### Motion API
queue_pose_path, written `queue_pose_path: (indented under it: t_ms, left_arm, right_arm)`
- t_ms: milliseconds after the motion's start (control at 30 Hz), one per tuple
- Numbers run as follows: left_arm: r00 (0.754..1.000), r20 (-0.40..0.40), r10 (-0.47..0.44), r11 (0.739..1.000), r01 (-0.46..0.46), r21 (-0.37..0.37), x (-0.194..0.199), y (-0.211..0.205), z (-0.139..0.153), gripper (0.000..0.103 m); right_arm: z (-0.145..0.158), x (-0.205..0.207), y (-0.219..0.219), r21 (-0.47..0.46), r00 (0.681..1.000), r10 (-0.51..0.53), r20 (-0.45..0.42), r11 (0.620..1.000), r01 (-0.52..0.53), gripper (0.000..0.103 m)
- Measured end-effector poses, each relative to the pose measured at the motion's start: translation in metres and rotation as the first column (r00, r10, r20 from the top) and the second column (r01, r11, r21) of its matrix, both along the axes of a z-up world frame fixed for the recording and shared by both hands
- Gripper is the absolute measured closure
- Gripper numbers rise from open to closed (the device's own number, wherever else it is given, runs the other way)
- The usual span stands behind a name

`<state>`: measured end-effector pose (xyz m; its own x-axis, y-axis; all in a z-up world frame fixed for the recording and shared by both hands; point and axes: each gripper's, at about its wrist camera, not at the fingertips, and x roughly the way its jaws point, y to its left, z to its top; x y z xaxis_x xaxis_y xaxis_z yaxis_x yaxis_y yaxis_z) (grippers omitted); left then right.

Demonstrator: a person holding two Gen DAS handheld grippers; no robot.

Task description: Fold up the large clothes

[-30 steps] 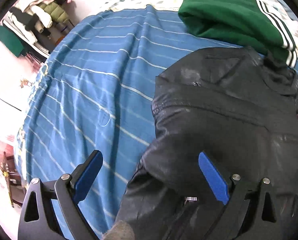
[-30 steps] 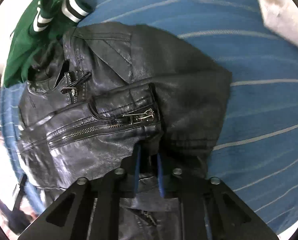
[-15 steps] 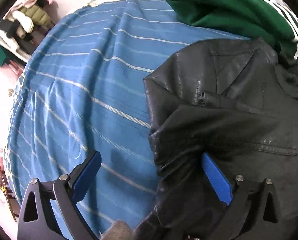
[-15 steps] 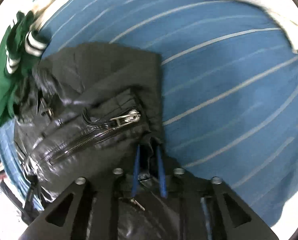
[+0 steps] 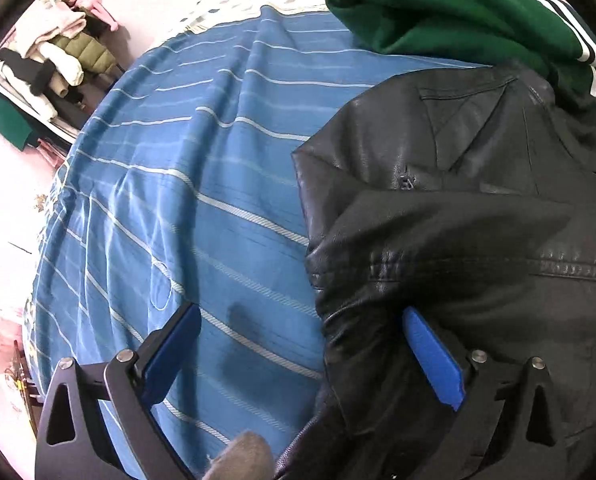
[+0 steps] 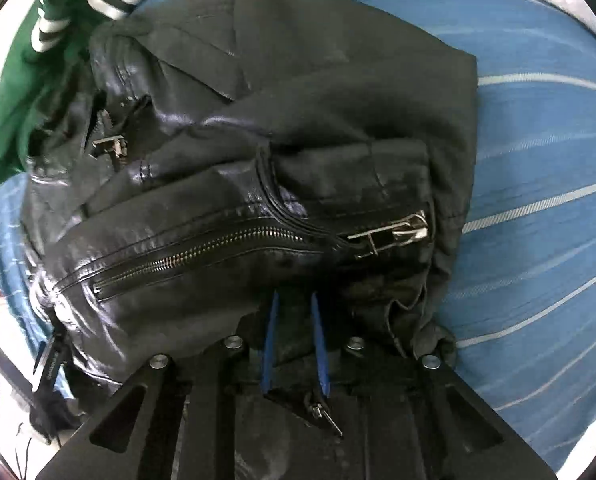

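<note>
A bed sheet point(image 5: 186, 184), smooth blue cloth with thin white stripes and soft creases, fills most of both views. On it lies the jacket point(image 6: 258, 152), black glossy leather, creased and bunched, with a metal zip point(image 6: 202, 252) along one seam. A green top point(image 5: 450, 12) of matte knit with striped cuffs touches its collar. The left gripper point(image 5: 302, 332) is spread wide, one pad against the leather. The right gripper point(image 6: 294, 320) pinches a jacket fold.
</note>
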<state>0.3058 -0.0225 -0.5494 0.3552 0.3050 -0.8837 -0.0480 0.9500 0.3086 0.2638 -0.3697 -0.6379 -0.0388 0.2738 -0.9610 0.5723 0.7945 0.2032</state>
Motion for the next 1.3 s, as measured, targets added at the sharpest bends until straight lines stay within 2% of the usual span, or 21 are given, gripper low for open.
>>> queue_pose_path:
  t_ms: [67,200,267,367,433,500,533,567,633,700,767,833,933,1000,1100,1200,1300]
  left_arm:
    - [0.999,0.005,0.034,0.999,-0.033,-0.021,0.0,0.003,0.001,0.0]
    - [0.997,-0.007,0.08,0.995,-0.08,-0.06,0.002,0.008,-0.001,0.0]
    - [0.997,-0.001,0.081,0.996,-0.081,-0.037,0.001,0.004,0.0,0.0]
    - [0.996,0.017,0.09,0.995,-0.091,0.031,-0.004,-0.006,0.004,0.0]
    - [0.994,0.023,0.103,0.991,-0.105,0.08,-0.01,-0.015,0.011,0.0]
    - [0.993,0.023,0.118,0.988,-0.119,0.097,-0.018,-0.024,0.019,0.0]
    - [0.991,0.026,0.132,0.985,-0.134,0.112,-0.024,-0.03,0.025,0.0]
    - [0.989,0.034,0.141,0.982,-0.144,0.125,-0.029,-0.034,0.029,0.0]
    - [0.985,0.044,0.168,0.966,-0.174,0.191,-0.047,-0.052,0.038,0.0]
    - [0.981,0.048,0.19,0.956,-0.196,0.22,-0.065,-0.069,0.045,0.0]
    - [0.979,0.049,0.199,0.942,-0.205,0.265,-0.086,-0.089,0.052,0.0]
    - [0.98,0.04,0.194,0.924,-0.196,0.328,-0.11,-0.114,0.057,0.0]
    - [0.985,0.003,0.175,0.912,-0.163,0.376,-0.145,-0.149,0.056,0.0]
    - [0.987,-0.041,0.153,0.902,-0.123,0.414,-0.168,-0.172,0.051,0.0]
    - [0.993,-0.077,0.091,0.863,-0.04,0.503,-0.205,-0.214,0.039,0.0]
    - [0.994,-0.091,0.065,0.852,-0.008,0.524,-0.233,-0.246,0.036,0.0]
    - [0.992,-0.108,0.061,0.852,0.005,0.524,-0.257,-0.271,0.04,0.0]
  right_arm:
    - [-0.005,0.005,0.0,0.02,1.0,-0.007,-0.009,1.0,0.007,0.086]
    - [-0.004,0.01,0.002,-0.015,0.997,0.08,-0.005,0.997,-0.081,0.087]
    - [-0.009,0.022,0.011,-0.023,0.995,0.103,-0.01,0.994,-0.103,0.087]
    - [-0.006,0.026,0.007,0.016,0.995,0.101,-0.013,0.995,-0.101,0.085]
    - [-0.002,0.025,0.0,0.087,0.995,0.099,0.018,0.991,-0.1,0.08]
    - [0.007,0.018,-0.018,0.189,0.993,0.078,0.087,0.978,-0.093,0.074]
    - [0.014,0.01,-0.027,0.283,0.99,0.05,0.134,0.955,-0.086,0.062]
    - [0.017,0.004,-0.032,0.314,0.988,0.048,0.144,0.945,-0.092,0.053]
    - [0.031,-0.01,-0.046,0.343,0.981,0.078,0.179,0.929,-0.136,0.051]
    - [0.041,-0.022,-0.059,0.32,0.972,0.13,0.194,0.929,-0.188,0.049]
    - [0.054,-0.037,-0.073,0.248,0.955,0.204,0.215,0.934,-0.255,0.045]
    - [0.058,-0.051,-0.082,0.211,0.943,0.243,0.227,0.933,-0.292,0.045]
    - [0.061,-0.071,-0.112,0.142,0.93,0.292,0.223,0.934,-0.328,0.043]
    - [0.053,-0.09,-0.129,0.109,0.929,0.305,0.212,0.937,-0.332,0.042]
    - [0.042,-0.111,-0.15,0.061,0.933,0.319,0.167,0.941,-0.333,0.042]
    - [0.03,-0.136,-0.176,0.041,0.945,0.308,0.113,0.948,-0.314,0.042]
    - [0.022,-0.15,-0.192,0.038,0.957,0.281,0.077,0.958,-0.285,0.042]
